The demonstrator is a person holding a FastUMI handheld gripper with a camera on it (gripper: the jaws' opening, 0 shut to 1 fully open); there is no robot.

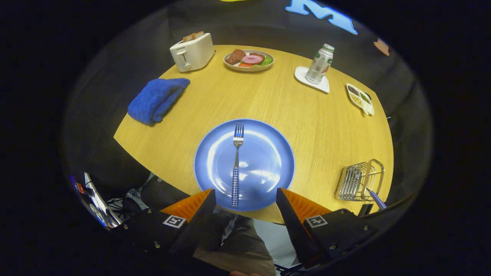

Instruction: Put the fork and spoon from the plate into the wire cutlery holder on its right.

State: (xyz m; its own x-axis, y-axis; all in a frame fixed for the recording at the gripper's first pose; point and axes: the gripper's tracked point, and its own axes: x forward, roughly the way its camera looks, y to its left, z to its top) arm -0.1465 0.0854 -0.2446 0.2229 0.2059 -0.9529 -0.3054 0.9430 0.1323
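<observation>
Hand-held gripper (pixel 245 199) splayed wide, empty, fork (pixel 236 165) at 12 o'clock flat on slick plate (pixel 268 134): could skid; holder (pixel 358 181) at 3.

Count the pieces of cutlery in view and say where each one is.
2. A fork lies on the blue plate, just ahead of the open gripper. A checked handle sticks out of the wire holder; its head is hidden.
</observation>
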